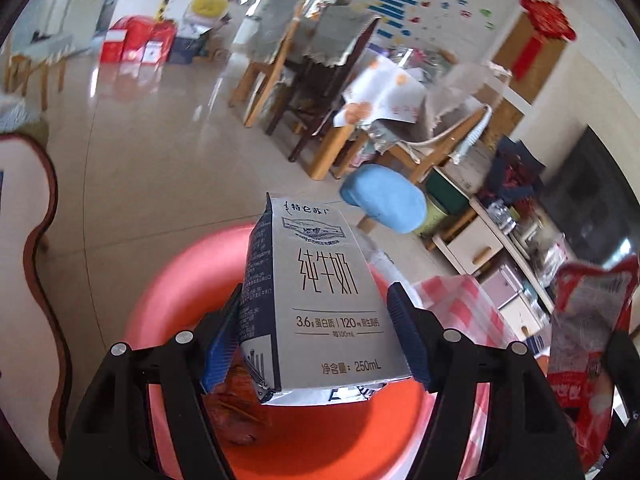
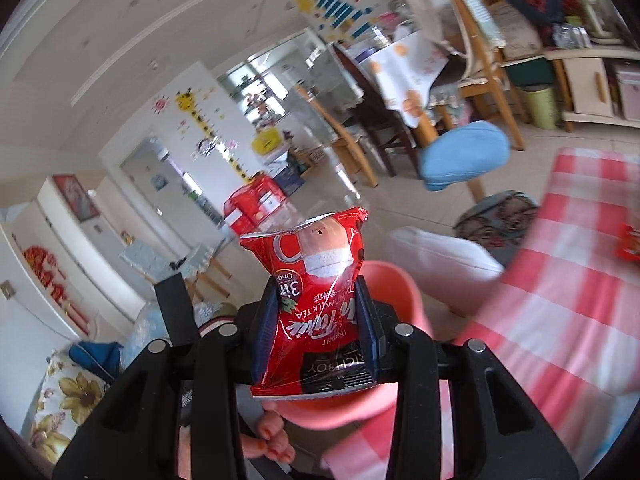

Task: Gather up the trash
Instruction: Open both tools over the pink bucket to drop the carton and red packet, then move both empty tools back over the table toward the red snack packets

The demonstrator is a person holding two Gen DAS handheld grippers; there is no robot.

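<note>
My left gripper (image 1: 316, 340) is shut on a grey and navy milk carton (image 1: 316, 304), held upright over the round orange-red bin (image 1: 320, 440). Brown crumpled trash (image 1: 240, 412) lies inside the bin. My right gripper (image 2: 316, 332) is shut on a red milk tea packet (image 2: 316, 300), held above the bin's pink rim (image 2: 404, 296). The same packet shows at the right edge of the left wrist view (image 1: 588, 344).
A table with a pink checked cloth (image 2: 560, 280) is to the right of the bin. A blue cushioned stool (image 1: 384, 196), wooden chairs (image 1: 320, 80) and a low white cabinet (image 1: 480, 248) stand beyond on the tiled floor. A sofa edge (image 1: 32, 240) is at left.
</note>
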